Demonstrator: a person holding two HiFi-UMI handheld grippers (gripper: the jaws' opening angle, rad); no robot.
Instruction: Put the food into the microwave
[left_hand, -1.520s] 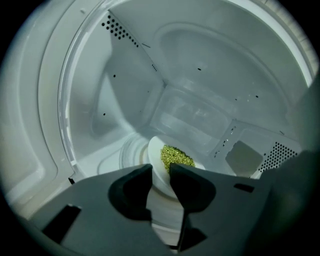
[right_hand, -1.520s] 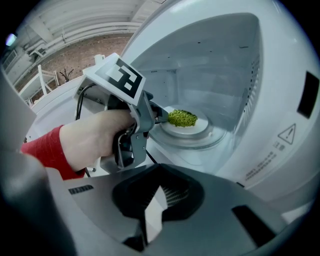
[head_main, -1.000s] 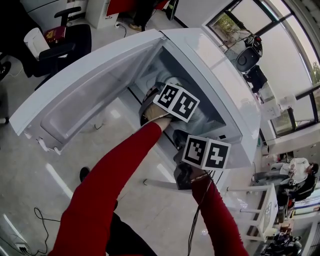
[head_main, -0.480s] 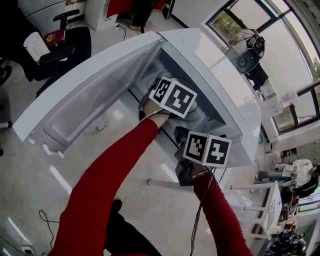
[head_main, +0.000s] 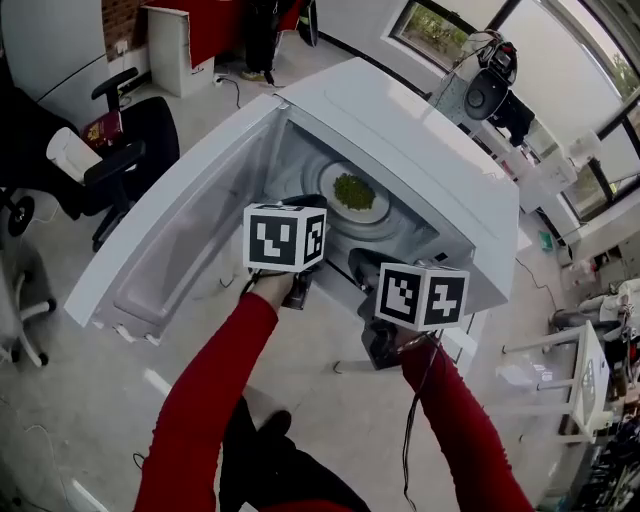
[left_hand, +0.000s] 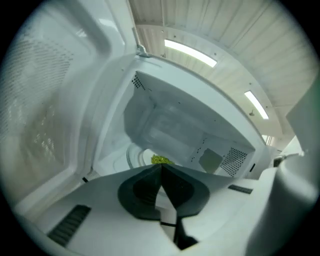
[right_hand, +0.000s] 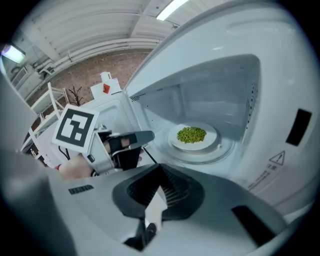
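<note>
The white microwave (head_main: 410, 140) stands with its door (head_main: 180, 240) swung wide to the left. Inside, a white plate (head_main: 372, 200) with green food (head_main: 352, 188) rests on the turntable; the right gripper view shows the plate (right_hand: 212, 134) and food (right_hand: 192, 134) too. My left gripper (head_main: 312, 204) hangs just outside the cavity mouth. Its jaws have just been closing and now meet with nothing between them (left_hand: 161, 166). In the left gripper view the food (left_hand: 160, 160) peeks over the tips. My right gripper (head_main: 358, 262) is lower right of the opening, shut and empty (right_hand: 160, 166).
A black office chair (head_main: 125, 150) stands on the floor to the left, beyond the open door. A black device (head_main: 490, 92) sits behind the microwave at the upper right. White furniture (head_main: 565, 375) lines the right side. The control panel side of the microwave (right_hand: 280, 150) is near my right gripper.
My left gripper has pulled back out of the cavity toward the door side, and the plate of food it covered now shows on the turntable. The right gripper has barely shifted.
</note>
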